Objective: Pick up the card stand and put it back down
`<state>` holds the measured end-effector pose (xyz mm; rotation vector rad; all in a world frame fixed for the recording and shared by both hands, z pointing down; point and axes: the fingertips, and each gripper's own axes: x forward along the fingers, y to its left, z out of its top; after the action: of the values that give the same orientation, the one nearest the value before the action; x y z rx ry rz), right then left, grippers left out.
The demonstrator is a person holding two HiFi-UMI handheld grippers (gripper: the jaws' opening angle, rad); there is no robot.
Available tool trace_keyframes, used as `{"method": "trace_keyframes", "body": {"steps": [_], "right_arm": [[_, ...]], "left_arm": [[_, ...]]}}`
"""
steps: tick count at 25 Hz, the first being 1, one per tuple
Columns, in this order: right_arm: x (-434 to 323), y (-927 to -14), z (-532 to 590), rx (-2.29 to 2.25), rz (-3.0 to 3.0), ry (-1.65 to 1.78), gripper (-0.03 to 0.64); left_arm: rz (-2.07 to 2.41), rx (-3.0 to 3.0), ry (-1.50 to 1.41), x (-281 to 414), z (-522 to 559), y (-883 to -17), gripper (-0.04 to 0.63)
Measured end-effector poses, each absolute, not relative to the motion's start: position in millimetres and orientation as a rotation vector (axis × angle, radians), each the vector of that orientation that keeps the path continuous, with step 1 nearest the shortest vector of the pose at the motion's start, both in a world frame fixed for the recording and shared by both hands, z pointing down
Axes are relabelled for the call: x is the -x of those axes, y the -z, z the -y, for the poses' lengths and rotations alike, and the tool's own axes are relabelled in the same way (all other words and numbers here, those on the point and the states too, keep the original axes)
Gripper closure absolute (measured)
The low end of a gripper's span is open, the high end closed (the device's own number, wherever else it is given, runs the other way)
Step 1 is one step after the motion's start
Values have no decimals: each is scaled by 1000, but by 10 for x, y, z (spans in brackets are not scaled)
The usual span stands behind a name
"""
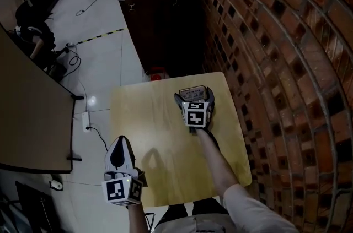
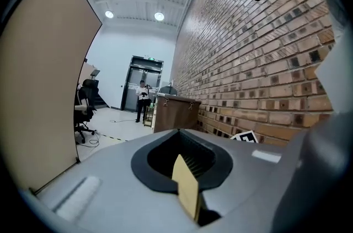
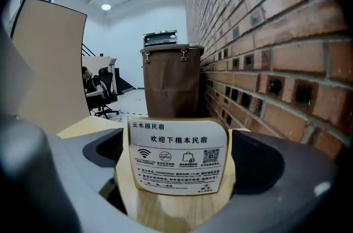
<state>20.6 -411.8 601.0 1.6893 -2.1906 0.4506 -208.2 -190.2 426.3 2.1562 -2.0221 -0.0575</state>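
- Card stand (image 3: 177, 156): a white printed card upright in a pale wooden base. It sits right between my right jaws, at the far right part of the table (image 1: 143, 138), close to the brick wall (image 1: 276, 61).
- Whether the base rests on the wood or is a touch clear of it, I cannot tell from either view.
- My right gripper (image 1: 194, 98) has its jaws closed in on the wooden base from both sides. To my eye they pinch it, though a dark sliver shows low on one side.
- Risk one: the base looks rounded, so a pinch that is off-centre could let it swivel or squirt out as I raise it.
- Risk two: the card stands tall above the hold. If I tilt my wrist on the way down, the base could land on an edge and the stand would topple.
- Risk three: the far table edge and the wall are near, so a drift forward could set it down half off the top or knock the card on the bricks.
- My right forearm (image 1: 215, 163) reaches straight out over the table, the gripper held low and level with its marker cube (image 1: 196, 113) facing up.
- My left gripper (image 1: 120, 144) hangs off the near left corner of the table, well apart from the stand. Its jaws are pressed together on nothing and point ahead.
- Beyond the table a brown bin (image 3: 172, 80) stands against the wall.
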Motion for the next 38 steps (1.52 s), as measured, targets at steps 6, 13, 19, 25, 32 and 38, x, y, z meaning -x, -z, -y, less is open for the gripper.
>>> {"method": "trace_keyframes", "body": {"steps": [6,13,19,25,32,38], "right_arm": [[-229,-6202,4177,-1688,2177,-505,41],[-236,-6188,4165,-1682,2173,-475,41],[-263,-5582,3951,-1739,2263,-333,41],[-455,-4351,3162,-1867,2434,-253,41],[-645,-3491,2225,-1917,2604,-222,41],[-676,-3403,1856,-1880,2610,-95,41]], "left_arm": [[2010,-2125,44,2118,1943,-4391,591],[1990,-2141,50,2059,1960,-4405,591],[2030,-2177,92,2110,1925,-4183,591],[2086,-2285,121,2016,1847,-3747,591],[2060,-2399,177,1763,1730,-3419,591],[2045,-2405,231,1701,1665,-3345,591]]}}
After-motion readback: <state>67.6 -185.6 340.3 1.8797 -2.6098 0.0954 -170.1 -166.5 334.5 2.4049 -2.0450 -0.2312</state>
